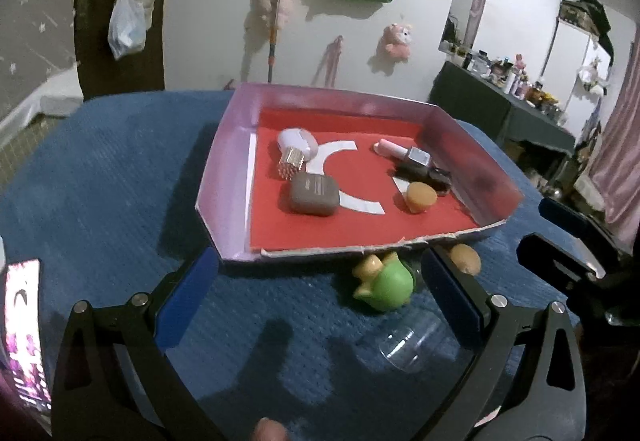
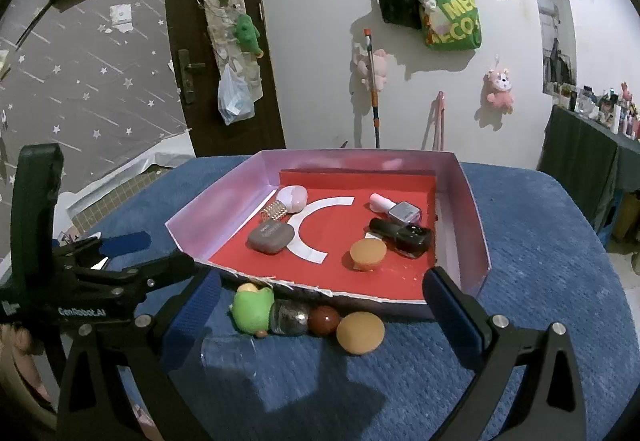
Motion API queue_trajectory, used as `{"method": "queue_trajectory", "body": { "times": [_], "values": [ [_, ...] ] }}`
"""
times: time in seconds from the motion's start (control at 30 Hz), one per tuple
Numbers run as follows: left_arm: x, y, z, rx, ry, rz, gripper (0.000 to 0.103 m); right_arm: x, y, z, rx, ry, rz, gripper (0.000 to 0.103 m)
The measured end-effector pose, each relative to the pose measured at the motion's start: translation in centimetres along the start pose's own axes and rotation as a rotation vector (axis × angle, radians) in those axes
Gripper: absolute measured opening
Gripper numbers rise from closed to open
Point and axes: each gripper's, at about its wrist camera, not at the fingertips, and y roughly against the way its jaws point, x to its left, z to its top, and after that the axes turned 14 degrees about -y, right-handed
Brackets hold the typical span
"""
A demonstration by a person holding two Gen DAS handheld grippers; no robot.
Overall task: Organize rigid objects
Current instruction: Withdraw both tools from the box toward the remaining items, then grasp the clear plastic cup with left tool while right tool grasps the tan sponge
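A shallow box (image 1: 224,161) (image 2: 468,209) with a red floor sits on the blue cloth. It holds a grey case (image 1: 313,194) (image 2: 269,237), a white case (image 1: 298,142), a gold spring clip (image 1: 290,163), a pink bottle (image 1: 390,149), a dark bottle (image 1: 424,171) and an orange stopper (image 1: 420,196) (image 2: 367,254). In front of the box lie a green toy (image 1: 386,283) (image 2: 251,309), a clear cup (image 1: 412,341), a silver ball (image 2: 289,317), a brown ball (image 2: 325,320) and an orange ball (image 2: 359,332) (image 1: 464,258). My left gripper (image 1: 320,295) and right gripper (image 2: 320,313) are open and empty above them.
A phone (image 1: 22,333) lies at the left edge of the cloth. The left gripper's body (image 2: 80,281) shows at the left of the right wrist view. A dark table (image 1: 500,109) with small items stands at the far right.
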Motion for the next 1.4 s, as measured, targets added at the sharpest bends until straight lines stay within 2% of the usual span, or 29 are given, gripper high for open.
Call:
{"method": "queue_trajectory", "body": {
  "times": [0.1,0.27,0.73,0.8,0.97,1.13,1.3,1.4],
  "values": [
    [-0.1,0.0,-0.7,0.011,0.005,0.045,0.103,0.0,0.3,-0.5,-0.008,0.009,0.003,0.103],
    [-0.3,0.4,-1.4,0.014,0.01,0.038,0.103,-0.1,0.5,-1.4,-0.008,0.023,-0.005,0.103],
    [-2.0,1.1,-2.7,0.002,-0.028,-0.06,0.103,-0.4,0.1,-3.2,0.026,0.025,-0.06,0.102],
    [-2.5,1.0,-2.8,0.006,-0.04,-0.074,0.103,-0.6,-0.1,-3.4,0.038,0.022,-0.065,0.096],
    [-3.8,0.9,-3.1,0.009,-0.069,-0.122,0.103,-1.5,-0.7,-3.6,0.073,-0.004,-0.075,0.091],
    [-5.0,0.1,-3.3,0.027,-0.095,-0.138,0.102,-2.5,-1.5,-3.3,0.097,-0.017,-0.098,0.084],
    [-5.7,-1.2,-3.5,0.064,-0.112,-0.142,0.089,-3.6,-3.4,-3.6,0.162,-0.033,-0.13,0.071],
    [-5.9,-1.8,-3.7,0.081,-0.122,-0.139,0.085,-4.0,-4.2,-3.9,0.191,-0.035,-0.134,0.068]
  ]
}}
